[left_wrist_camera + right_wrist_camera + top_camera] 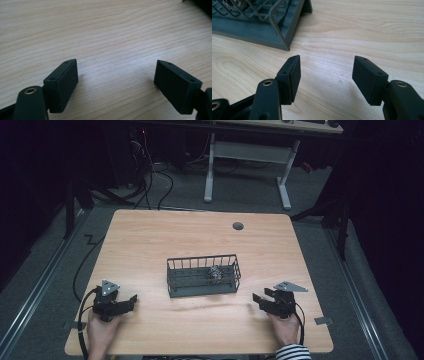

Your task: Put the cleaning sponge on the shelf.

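A dark grey wire basket (200,291) stands at the middle of the wooden table (150,245). A small silvery patterned object (215,273) lies in its right half. My left gripper (133,300) rests low at the front left of the table, pointing right; in the left gripper view its jaws (116,71) stand open over bare wood. My right gripper (260,296) sits at the front right and points left toward the basket. Its jaws (325,67) are apart with nothing between them. The basket's near corner (284,37) is just beyond its left jaw.
A round grey grommet (238,226) is set in the tabletop at the back right. Behind the table stands a white-legged desk (284,180), with cables (150,175) on the floor. The surroundings are dark.
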Motion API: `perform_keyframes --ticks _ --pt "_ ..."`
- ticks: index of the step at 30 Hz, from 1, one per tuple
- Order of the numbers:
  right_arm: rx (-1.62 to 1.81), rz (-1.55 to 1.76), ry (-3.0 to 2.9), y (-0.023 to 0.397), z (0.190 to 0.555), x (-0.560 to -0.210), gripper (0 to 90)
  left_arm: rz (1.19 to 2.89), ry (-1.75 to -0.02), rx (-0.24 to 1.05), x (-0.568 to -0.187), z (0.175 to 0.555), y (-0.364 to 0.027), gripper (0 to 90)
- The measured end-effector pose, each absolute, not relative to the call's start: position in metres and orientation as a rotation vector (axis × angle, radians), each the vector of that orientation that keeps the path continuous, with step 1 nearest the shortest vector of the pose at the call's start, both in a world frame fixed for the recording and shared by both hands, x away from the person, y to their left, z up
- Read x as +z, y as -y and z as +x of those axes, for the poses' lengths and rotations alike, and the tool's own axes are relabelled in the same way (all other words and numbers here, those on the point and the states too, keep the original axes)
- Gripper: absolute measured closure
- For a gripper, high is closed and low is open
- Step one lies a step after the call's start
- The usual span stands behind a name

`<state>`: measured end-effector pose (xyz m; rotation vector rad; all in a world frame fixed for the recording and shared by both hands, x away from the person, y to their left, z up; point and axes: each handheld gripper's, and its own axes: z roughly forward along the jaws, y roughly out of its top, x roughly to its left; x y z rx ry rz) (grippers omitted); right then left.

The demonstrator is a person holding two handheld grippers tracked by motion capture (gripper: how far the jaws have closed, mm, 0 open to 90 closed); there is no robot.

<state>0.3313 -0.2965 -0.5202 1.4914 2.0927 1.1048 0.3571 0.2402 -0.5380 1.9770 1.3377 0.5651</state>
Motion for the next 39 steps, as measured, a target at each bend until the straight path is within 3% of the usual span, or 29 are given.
perform_keyframes --ticks 39 --pt "0.898 1.38 -2.122 0.28 0.33 -0.531 36.2 1.977 -1.337 0.565 -0.538 0.357 -0.24 19.9"
